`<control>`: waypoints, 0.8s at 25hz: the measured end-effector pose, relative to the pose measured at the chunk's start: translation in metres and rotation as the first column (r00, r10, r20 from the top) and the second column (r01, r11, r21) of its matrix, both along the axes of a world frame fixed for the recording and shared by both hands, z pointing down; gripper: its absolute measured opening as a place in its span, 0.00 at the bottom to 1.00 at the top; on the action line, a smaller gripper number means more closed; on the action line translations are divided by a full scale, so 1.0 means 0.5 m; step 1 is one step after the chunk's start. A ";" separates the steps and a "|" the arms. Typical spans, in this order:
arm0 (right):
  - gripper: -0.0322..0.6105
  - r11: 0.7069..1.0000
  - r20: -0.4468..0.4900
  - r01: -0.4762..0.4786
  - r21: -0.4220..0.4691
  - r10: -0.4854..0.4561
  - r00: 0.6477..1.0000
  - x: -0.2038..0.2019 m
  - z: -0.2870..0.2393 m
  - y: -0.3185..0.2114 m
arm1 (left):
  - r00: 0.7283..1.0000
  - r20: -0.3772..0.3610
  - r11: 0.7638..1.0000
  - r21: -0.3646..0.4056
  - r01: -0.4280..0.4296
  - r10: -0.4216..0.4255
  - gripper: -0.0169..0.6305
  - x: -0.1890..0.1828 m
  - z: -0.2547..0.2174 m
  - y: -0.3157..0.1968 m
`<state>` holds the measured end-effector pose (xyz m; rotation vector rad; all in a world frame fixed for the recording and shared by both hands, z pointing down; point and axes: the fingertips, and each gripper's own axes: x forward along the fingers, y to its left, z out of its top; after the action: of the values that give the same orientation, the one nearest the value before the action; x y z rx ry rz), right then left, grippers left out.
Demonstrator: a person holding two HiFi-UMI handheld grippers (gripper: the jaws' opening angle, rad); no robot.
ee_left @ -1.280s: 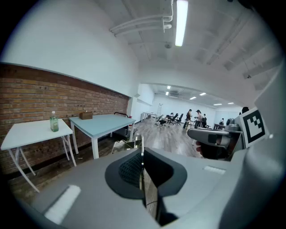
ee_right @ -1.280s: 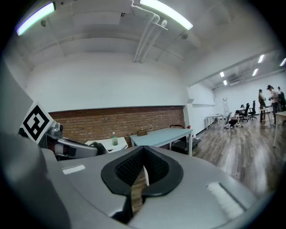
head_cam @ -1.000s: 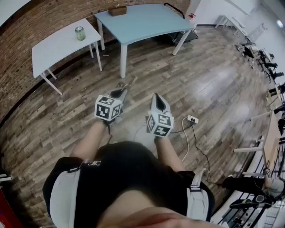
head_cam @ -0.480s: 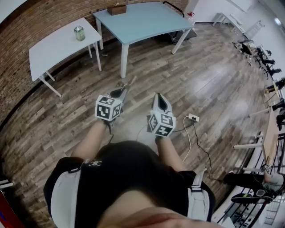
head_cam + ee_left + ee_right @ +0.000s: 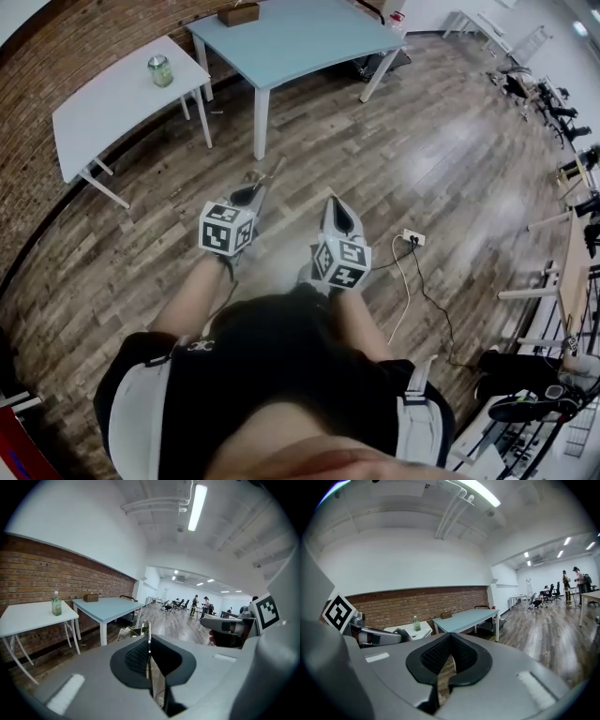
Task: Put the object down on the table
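Note:
My left gripper (image 5: pixel 251 193) is held over the wooden floor, shut on a thin flat metallic object (image 5: pixel 270 174) that sticks out past its tips. In the left gripper view the object (image 5: pixel 148 641) stands edge-on between the closed pads. My right gripper (image 5: pixel 336 208) hangs beside it, shut with nothing in it; its pads (image 5: pixel 440 654) meet at the tips. Ahead stand a white table (image 5: pixel 103 108) with a green bottle (image 5: pixel 160 70) and a light-blue table (image 5: pixel 300 42) with a brown box (image 5: pixel 238 13).
A white cable and power socket (image 5: pixel 412 239) lie on the floor to my right. Chairs and equipment (image 5: pixel 562 122) line the right side. A brick wall (image 5: pixel 42 578) runs behind the tables. People (image 5: pixel 200 605) stand far down the room.
Both grippers keep the same pose and stay shut. In the head view the tables have slid slightly up and to the left.

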<state>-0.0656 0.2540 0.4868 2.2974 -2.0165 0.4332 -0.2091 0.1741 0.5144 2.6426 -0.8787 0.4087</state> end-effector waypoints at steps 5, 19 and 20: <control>0.07 1.000 0.011 0.000 -0.011 0.000 1.000 0.021 0.018 -0.036 | 1.000 0.012 1.000 -0.015 -0.010 0.010 0.03 0.025 0.016 -0.034; 0.07 0.999 0.026 0.046 -0.016 -0.046 0.999 0.178 0.023 -0.243 | 1.000 -0.009 0.999 -0.023 0.028 -0.029 0.03 0.174 -0.010 -0.241; 0.07 0.998 0.026 0.053 -0.023 -0.053 0.998 0.190 0.025 -0.257 | 0.999 -0.008 0.999 -0.026 0.034 -0.034 0.03 0.187 -0.009 -0.256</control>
<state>0.0296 0.1254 0.4993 2.2305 -2.0674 0.4824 -0.1155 0.0460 0.5098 2.6005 -0.9084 0.3972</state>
